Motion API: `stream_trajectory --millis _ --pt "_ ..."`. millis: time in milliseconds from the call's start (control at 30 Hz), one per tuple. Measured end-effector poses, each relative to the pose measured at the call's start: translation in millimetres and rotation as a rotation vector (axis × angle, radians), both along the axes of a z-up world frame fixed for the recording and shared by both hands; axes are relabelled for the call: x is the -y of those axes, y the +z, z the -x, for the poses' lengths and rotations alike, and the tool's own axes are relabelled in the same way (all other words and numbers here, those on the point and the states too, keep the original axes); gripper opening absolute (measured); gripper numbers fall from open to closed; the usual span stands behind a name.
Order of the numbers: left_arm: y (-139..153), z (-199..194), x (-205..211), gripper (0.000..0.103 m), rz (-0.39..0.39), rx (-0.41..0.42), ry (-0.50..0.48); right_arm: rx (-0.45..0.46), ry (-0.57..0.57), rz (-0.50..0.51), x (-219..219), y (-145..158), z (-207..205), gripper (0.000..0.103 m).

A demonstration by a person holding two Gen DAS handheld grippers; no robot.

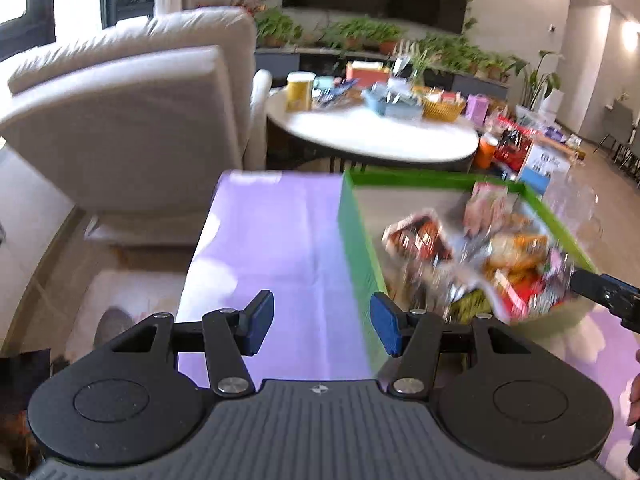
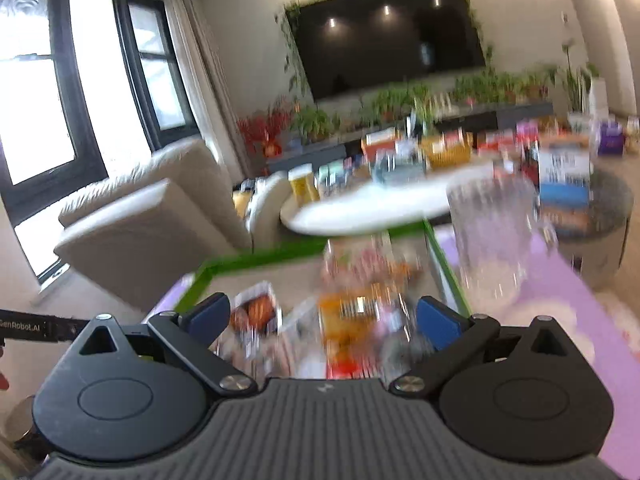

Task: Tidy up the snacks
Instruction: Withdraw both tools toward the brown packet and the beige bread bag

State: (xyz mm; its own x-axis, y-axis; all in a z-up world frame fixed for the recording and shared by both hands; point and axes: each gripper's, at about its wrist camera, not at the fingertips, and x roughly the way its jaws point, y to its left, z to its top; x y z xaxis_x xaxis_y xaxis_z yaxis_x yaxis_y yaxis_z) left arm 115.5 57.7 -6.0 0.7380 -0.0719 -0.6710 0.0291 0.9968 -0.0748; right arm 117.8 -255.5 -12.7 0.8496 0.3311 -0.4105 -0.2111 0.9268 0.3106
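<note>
A heap of snack packets (image 1: 476, 264) is seen inside a green-rimmed box (image 1: 356, 240), which rests on a lilac cloth (image 1: 272, 248). In the left wrist view the heap lies at about two o'clock from the left gripper (image 1: 322, 324); the packets are blurred, so single items cannot be told apart beyond red, orange and pink wrappers. The left gripper's blue pads (image 1: 260, 322) are held wide apart, and nothing is gripped between them; only the cloth and the box's near wall are seen in the gap.

In the right wrist view the same packets (image 2: 352, 308) are found at twelve o'clock, straight ahead of the right gripper (image 2: 324, 320), whose jaws are spread wide with no packet pinched; the heap is seen beyond and below them. A clear glass jar (image 2: 492, 232) is stood at about one o'clock, just outside the box's right wall (image 2: 444, 264).

Further out, a round white table (image 1: 376, 136) laden with boxes and baskets is seen at twelve o'clock, a cream sofa (image 1: 132, 120) at ten o'clock, and a dark wall screen (image 2: 388, 36) above a row of potted plants (image 1: 360, 36).
</note>
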Motion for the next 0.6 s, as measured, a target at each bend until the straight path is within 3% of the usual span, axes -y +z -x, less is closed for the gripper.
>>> stream_trajectory --millis 67,300,600 --pt "-10 8 -2 0.051 0.0 -0.031 -0.008 -0.038 0.022 0.026 3 -7 7 0.063" --pt "-37 33 -10 0.051 -0.007 -0.121 0.0 -0.031 0.139 0.222 -16 -18 36 0.063" --pt "-52 55 -22 0.051 0.027 -0.166 0.025 -0.091 0.209 0.229 -34 -32 37 0.063"
